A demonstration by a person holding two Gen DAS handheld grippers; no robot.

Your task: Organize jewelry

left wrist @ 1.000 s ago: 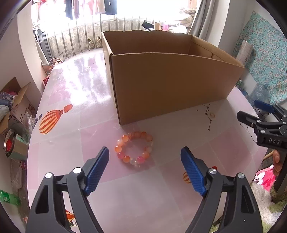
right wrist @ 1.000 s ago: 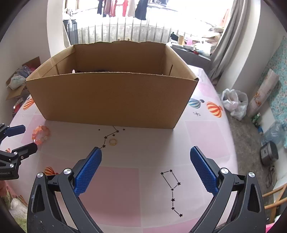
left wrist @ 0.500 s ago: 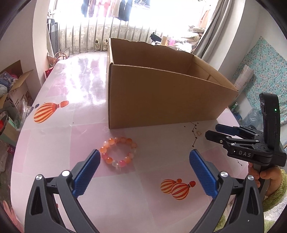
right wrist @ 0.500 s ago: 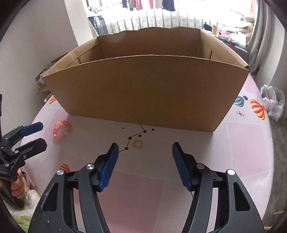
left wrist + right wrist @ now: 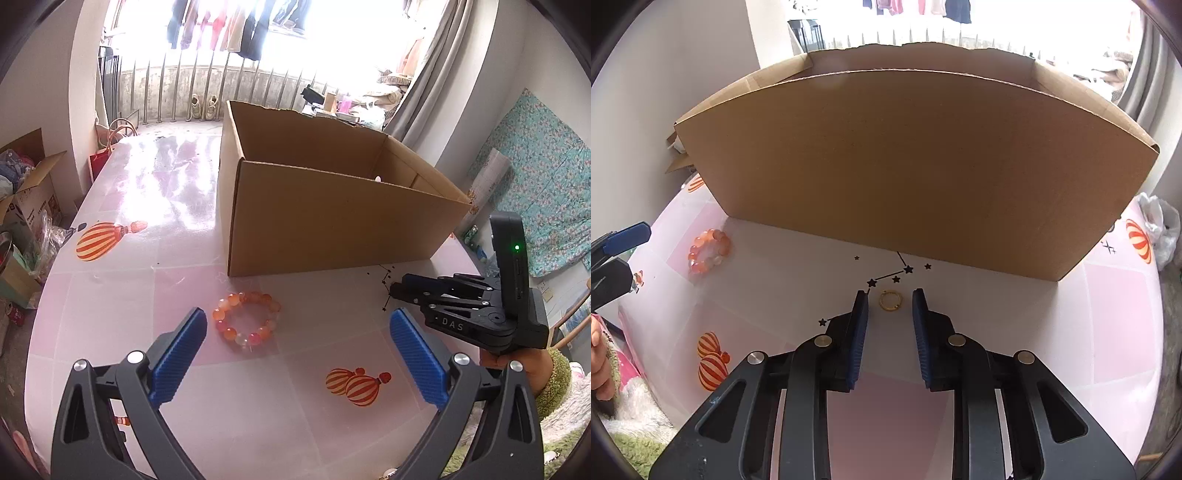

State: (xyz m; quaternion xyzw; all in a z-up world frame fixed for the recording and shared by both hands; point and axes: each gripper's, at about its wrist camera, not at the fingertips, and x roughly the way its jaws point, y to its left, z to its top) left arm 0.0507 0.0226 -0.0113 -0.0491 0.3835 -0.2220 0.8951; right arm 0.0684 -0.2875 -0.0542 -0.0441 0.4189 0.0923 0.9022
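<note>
Right wrist view: the right gripper (image 5: 890, 301) tilts down at the worktop (image 5: 997, 314), its jaws closing around the small gold ring (image 5: 890, 300) but not yet touching it; a second ago they stood wide. The left gripper (image 5: 295, 354) hovers fully open just short of the bead bracelet (image 5: 246, 318), which lies before the cardboard box (image 5: 332, 221).

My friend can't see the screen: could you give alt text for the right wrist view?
The right gripper is closing around a small gold ring lying on a pink table, just before a big cardboard box. An orange bead bracelet lies left.
</note>
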